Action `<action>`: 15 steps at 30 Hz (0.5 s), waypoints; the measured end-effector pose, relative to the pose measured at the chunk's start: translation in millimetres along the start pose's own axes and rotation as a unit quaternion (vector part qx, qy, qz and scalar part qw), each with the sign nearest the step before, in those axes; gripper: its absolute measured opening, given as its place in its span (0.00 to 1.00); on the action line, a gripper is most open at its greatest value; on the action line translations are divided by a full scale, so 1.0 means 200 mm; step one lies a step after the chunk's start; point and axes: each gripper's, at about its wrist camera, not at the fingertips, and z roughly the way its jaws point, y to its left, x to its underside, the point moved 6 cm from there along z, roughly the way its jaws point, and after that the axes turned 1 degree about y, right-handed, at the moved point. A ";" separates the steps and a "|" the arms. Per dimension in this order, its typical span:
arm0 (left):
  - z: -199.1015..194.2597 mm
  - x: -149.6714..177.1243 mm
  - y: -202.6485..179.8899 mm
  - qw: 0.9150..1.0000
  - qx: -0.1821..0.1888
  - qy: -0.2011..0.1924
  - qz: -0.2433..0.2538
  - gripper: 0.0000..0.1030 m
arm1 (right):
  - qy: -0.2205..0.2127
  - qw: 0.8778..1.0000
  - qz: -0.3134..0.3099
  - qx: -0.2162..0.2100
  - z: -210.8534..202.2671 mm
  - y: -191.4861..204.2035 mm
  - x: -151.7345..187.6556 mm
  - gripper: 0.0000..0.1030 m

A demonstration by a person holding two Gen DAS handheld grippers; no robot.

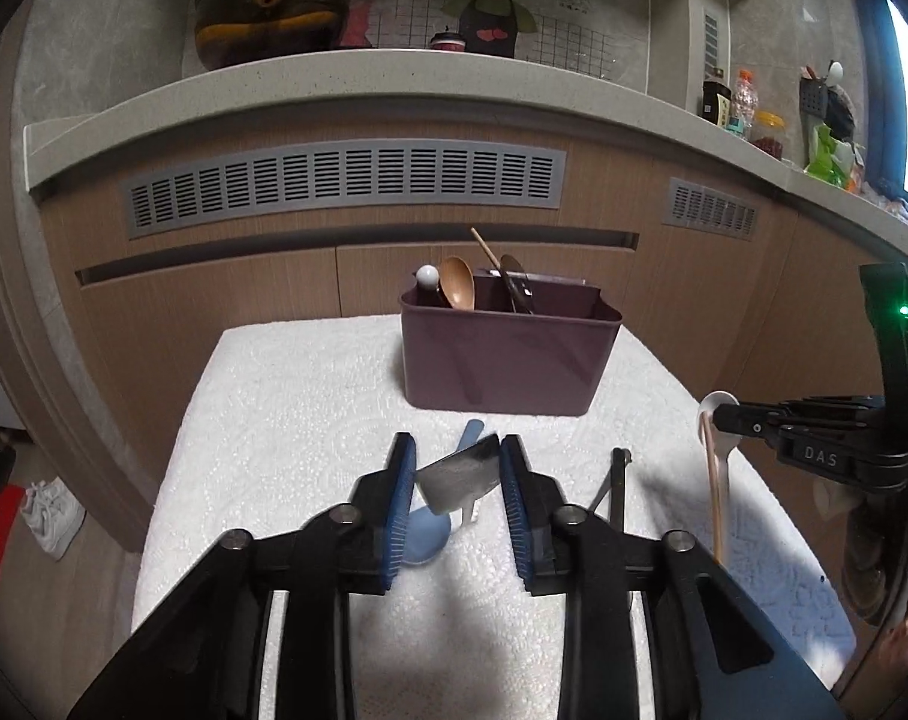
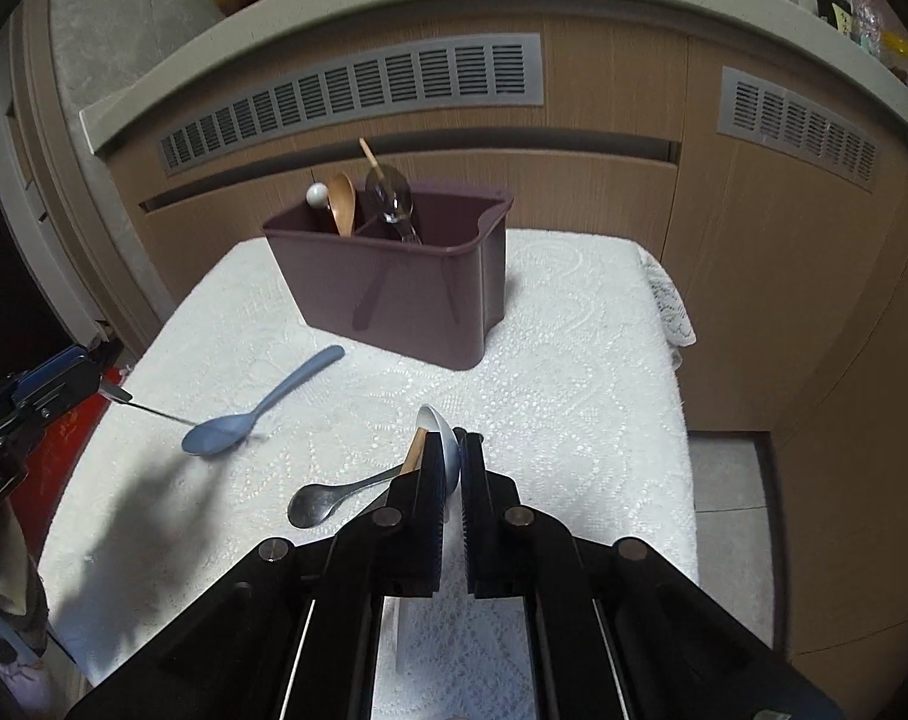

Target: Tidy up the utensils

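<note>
So both hand-held grippers are up off the surface (image 2: 574, 330) right now, each one tilted nose-down toward the white lace cloth (image 1: 286, 420).

Left hand-held gripper (image 1: 457, 474): its blue pads are clamped on the flat metal end of a utensil (image 1: 457, 477), which looks like a handle, though I can't tell what kind of utensil it is. From the right wrist view that gripper (image 2: 103, 387) comes in from 9 o'clock and the thin metal piece (image 2: 154, 411) sticks out of its tip toward the blue spoon (image 2: 256, 414); can't tell if it touches it.

Right hand-held gripper (image 2: 451, 462): jaws pinched nearly together on a white spoon (image 2: 439, 435), with a wooden stick (image 2: 415, 450), maybe a chopstick, right alongside it. In the left wrist view that gripper (image 1: 718, 417) reaches in from 3 o'clock, roughly level, with the white spoon (image 1: 718, 450) and the stick (image 1: 715, 492) hanging down from its tip.

A metal spoon (image 2: 328, 495) lies flat on the cloth at about 8 o'clock of the right gripper's tips.

The dark purple utensil caddy (image 1: 502, 354) stands at 12 o'clock, at the far side of the surface, with a wooden spoon (image 1: 459, 291) and a few other utensils standing in it.
</note>
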 end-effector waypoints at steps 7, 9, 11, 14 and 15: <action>-0.05 -0.06 0.01 1.000 -0.008 -0.006 0.002 0.13 | -0.030 1.000 0.002 0.002 -0.12 -0.02 -0.08 0.04; -0.05 -0.07 0.02 1.000 -0.011 -0.007 0.000 0.13 | -0.042 0.999 0.001 0.011 -0.16 -0.02 -0.11 0.04; -0.05 -0.07 0.04 1.000 -0.016 -0.002 -0.003 0.13 | -0.056 0.998 -0.001 0.025 -0.19 -0.03 -0.14 0.04; -0.04 -0.03 0.08 1.000 -0.013 0.018 -0.010 0.14 | -0.062 0.998 0.001 0.028 -0.22 -0.05 -0.16 0.04; -0.03 -0.01 0.09 0.999 -0.008 0.031 -0.011 0.15 | -0.063 0.998 0.001 0.030 -0.22 -0.06 -0.17 0.04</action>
